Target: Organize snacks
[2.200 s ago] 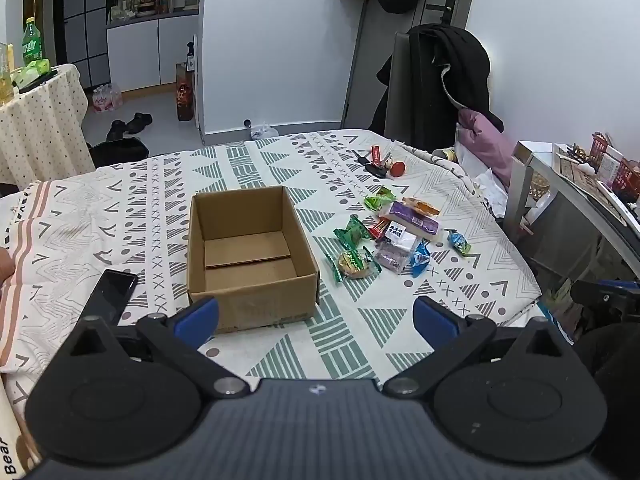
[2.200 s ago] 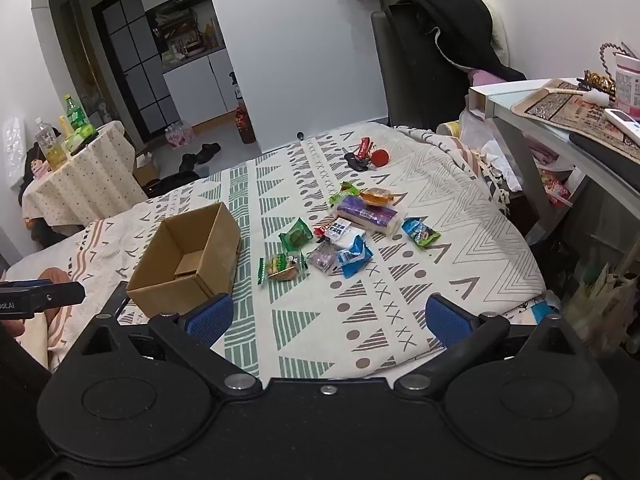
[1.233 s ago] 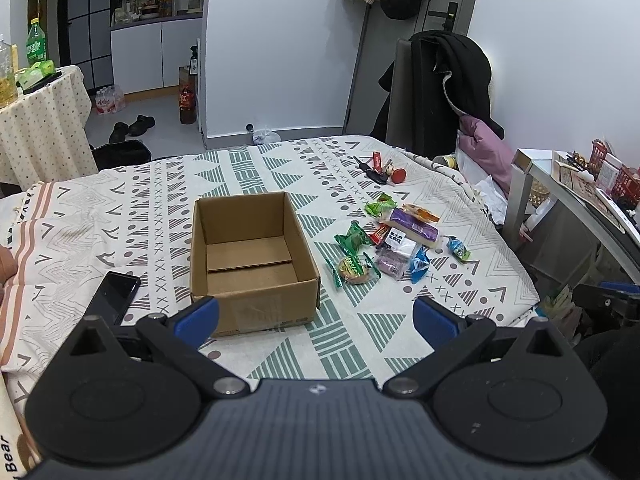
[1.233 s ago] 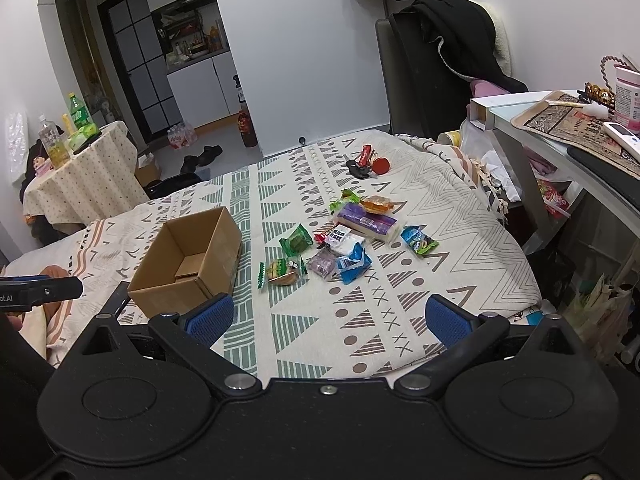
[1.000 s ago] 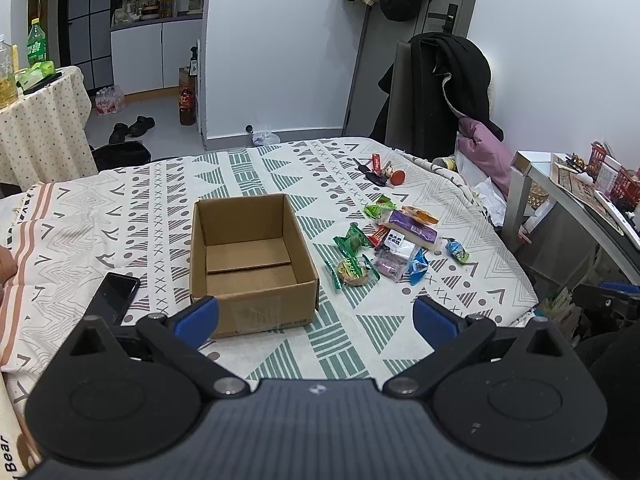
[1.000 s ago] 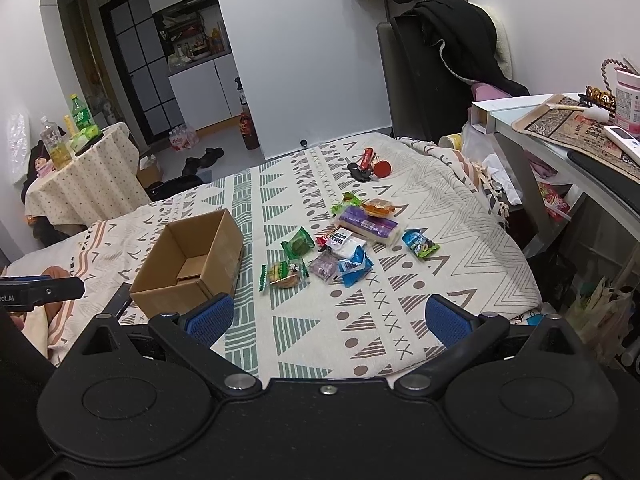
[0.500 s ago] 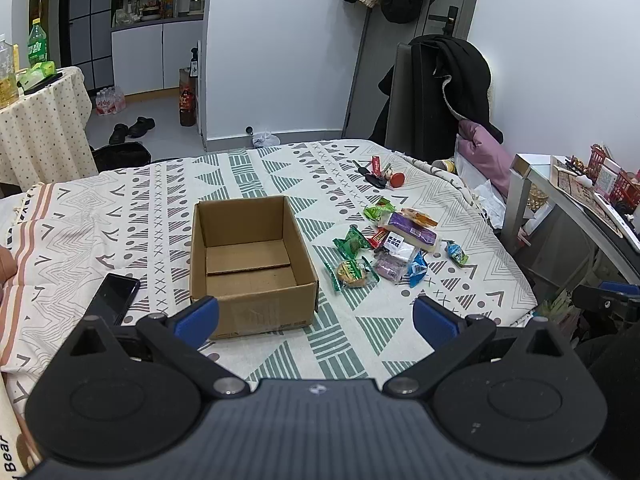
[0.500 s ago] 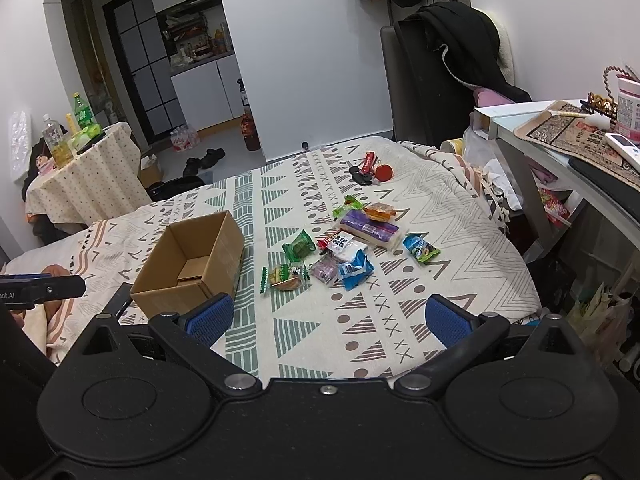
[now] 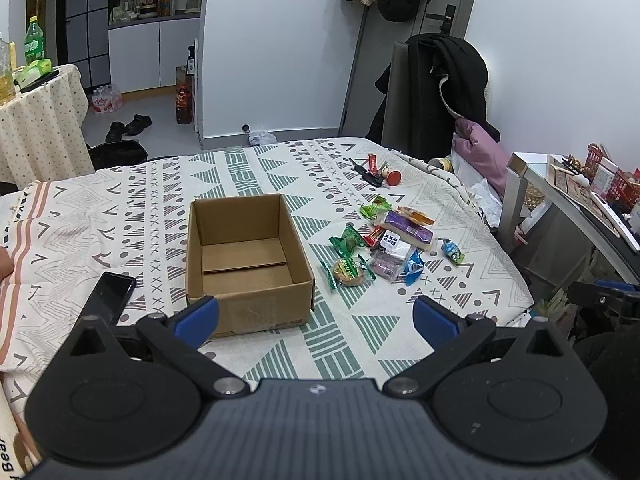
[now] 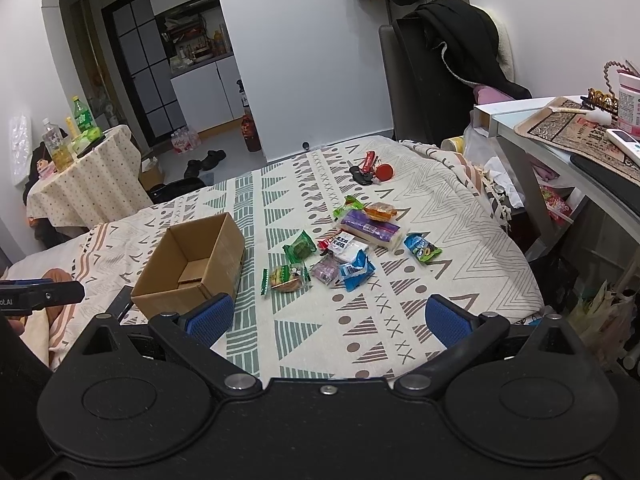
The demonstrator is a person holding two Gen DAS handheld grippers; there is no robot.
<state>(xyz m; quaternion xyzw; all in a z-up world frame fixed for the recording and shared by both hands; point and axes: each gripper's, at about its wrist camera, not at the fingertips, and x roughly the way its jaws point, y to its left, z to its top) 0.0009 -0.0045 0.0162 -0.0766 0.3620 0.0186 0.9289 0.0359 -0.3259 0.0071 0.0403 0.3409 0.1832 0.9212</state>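
**Two open grippers held above a bed with a box and loose snacks**

The left gripper point(image 9: 316, 316) hangs over the near edge of a bed, its two blue-padded fingers spread wide apart and holding nothing. The right gripper point(image 10: 328, 320) is in the same pose, fingers wide apart and empty, over the patterned bedspread point(image 10: 440, 216).

Just beyond the left gripper's left finger sits an open cardboard box point(image 9: 244, 260), upright, with nothing inside. A black phone point(image 9: 110, 294) lies flat on the bedspread to the box's left.

To the right of the box, apart from it, lies a loose cluster of wrapped snacks point(image 9: 384, 246): a green packet point(image 10: 300, 247), a round cake in a green-edged wrapper point(image 10: 285, 278), a long purple pack point(image 10: 370, 227), a blue packet point(image 10: 356, 270) and a small blue-green one point(image 10: 422, 249) a little off to the right. Farther back on the bed are keys with a red tag point(image 10: 370, 170).

A chair draped with a dark coat point(image 9: 448, 80) stands behind the bed, and a desk point(image 10: 560, 160) is on the right.
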